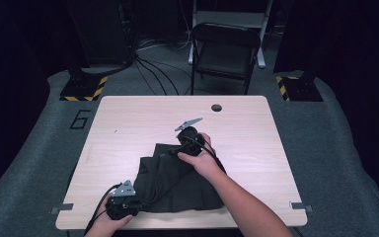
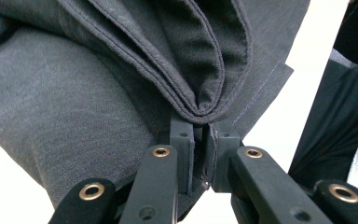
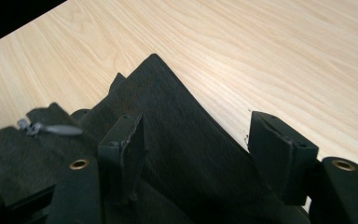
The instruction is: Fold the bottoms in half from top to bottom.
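At the near left edge of the table (image 1: 128, 106), the left gripper (image 1: 121, 201) has its jaws nearly together on the stacked, stitched hems of the dark garment (image 1: 177, 180); in the left gripper view the folded layers (image 2: 200, 105) are pinched between the pads, so that corner is anchored. From there the cloth spreads rightward and away as a crumpled heap in the near middle of the tabletop, its longer run going from the near left corner toward a peaked far edge. The right gripper (image 1: 190, 136) sits at that far right end, just above the peak. In the right gripper view its jaws stand wide, with the pointed flap (image 3: 168, 107) rising between them but neither pad pressing on it, and a zip pull (image 3: 46, 128) lying off to one side. The right hand is plainly the nearer one to that free point. Any closing would likely have to take the flap straight ahead of the jaws, away from the clamped corner.
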`<control>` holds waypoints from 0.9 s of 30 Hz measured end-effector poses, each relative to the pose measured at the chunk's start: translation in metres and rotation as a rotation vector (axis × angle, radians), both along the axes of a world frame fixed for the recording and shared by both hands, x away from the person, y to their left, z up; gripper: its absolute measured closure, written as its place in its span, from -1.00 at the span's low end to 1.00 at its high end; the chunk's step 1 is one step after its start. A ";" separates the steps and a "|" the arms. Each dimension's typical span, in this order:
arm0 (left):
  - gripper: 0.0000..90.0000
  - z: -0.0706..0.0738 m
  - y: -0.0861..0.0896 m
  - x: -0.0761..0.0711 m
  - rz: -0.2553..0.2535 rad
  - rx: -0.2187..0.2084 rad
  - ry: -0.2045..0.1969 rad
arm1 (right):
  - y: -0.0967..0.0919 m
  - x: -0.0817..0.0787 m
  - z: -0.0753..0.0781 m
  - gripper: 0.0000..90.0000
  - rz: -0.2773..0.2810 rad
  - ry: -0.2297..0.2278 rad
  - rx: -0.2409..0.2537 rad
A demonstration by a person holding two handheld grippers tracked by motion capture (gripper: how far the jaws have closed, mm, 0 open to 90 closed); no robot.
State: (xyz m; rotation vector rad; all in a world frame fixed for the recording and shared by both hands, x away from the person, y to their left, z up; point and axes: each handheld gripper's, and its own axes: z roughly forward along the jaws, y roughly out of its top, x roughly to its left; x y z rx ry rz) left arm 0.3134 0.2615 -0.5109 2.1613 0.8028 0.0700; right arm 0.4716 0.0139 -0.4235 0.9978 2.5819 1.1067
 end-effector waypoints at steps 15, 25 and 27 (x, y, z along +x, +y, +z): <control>0.68 0.002 -0.001 -0.003 0.007 -0.015 -0.005 | -0.013 -0.009 0.001 0.17 0.049 0.043 0.010; 0.38 0.017 0.006 -0.010 0.039 -0.062 -0.045 | -0.047 -0.045 0.003 0.14 0.062 0.006 0.050; 0.37 0.019 0.008 -0.011 0.039 -0.067 -0.052 | -0.054 -0.051 0.003 0.13 0.068 -0.006 0.054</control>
